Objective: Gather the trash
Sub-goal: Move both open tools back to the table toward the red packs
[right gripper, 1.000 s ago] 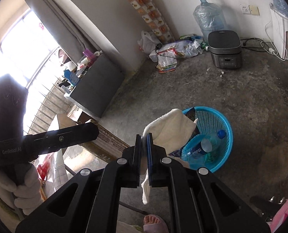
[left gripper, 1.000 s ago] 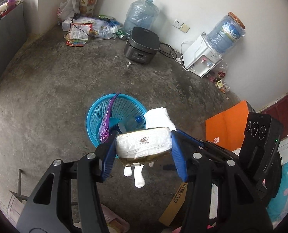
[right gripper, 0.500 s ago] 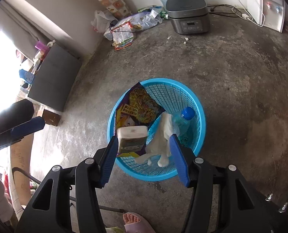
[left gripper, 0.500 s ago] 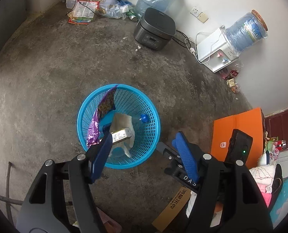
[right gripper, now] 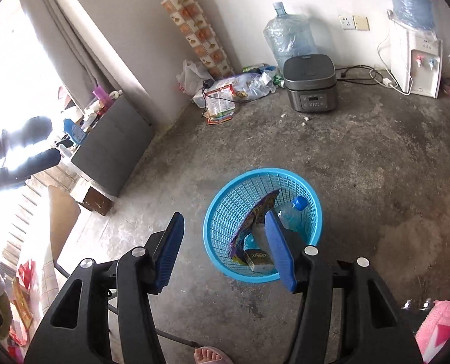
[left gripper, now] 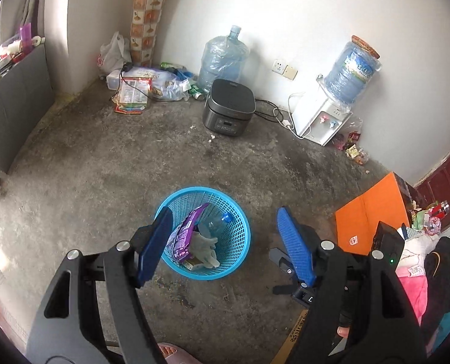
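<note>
Two sets of tongs were in view, the left tongs and the right tongs, both spread wide with nothing between their blue pads. One blue basket stood on the bare concrete floor, below and just ahead of both.

Inside the basket lay four pieces of trash: one purple snack wrapper leaning against the inner wall, one clear plastic bottle with a blue cap, one white cloth crumpled near the middle, and one small packaged block at the bottom. In the right wrist view the right pad covered part of the basket's contents.

Two large water jugs showed: one water jug standing on the floor by the wall, the other jug set upside down on a white dispenser. One dark rice cooker sat between them, its cord running toward the dispenser. A heap of bags and packets lay in the corner by the wall. An orange box stood to the right of the basket, well apart from it. One bare foot in a pink sandal showed at the lower edge.
</note>
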The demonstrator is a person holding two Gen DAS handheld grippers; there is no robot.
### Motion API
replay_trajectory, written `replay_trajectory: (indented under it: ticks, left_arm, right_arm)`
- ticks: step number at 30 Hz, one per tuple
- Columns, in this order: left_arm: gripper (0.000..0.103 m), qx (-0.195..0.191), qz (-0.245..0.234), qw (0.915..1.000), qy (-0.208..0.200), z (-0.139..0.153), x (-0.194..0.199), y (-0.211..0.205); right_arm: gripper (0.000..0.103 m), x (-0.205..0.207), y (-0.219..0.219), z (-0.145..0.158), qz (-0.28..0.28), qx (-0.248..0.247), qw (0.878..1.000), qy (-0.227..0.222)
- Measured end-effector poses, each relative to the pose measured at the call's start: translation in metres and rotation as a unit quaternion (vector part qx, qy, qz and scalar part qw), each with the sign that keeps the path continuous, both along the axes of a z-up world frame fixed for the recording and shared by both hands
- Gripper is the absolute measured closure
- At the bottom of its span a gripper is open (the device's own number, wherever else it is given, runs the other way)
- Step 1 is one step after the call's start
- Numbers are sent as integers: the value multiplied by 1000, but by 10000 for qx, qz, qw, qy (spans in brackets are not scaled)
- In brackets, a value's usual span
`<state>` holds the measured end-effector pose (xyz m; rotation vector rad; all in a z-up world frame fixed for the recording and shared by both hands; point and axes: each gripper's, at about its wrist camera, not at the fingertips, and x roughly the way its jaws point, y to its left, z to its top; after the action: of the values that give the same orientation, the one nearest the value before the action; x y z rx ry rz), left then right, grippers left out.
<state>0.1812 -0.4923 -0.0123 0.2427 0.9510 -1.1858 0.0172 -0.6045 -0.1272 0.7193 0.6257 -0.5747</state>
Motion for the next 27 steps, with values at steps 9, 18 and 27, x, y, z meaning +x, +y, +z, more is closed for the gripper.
replay_trajectory:
  ticks: [9, 18, 27]
  left_arm:
    - [12, -984, 724, 9880, -945, 108, -16, 128]
    - [9, -1431, 1823, 9634, -1348, 149, -23, 254]
    - [9, -1462, 2707, 9382, -1587, 159, -23, 358]
  right_arm:
    - [11, -6, 74, 111, 91, -1630, 9827, -872]
    - [6, 1, 148, 168, 511, -2396, 9609, -1288]
    - [6, 12, 203, 193, 995, -2572, 9497, -1485]
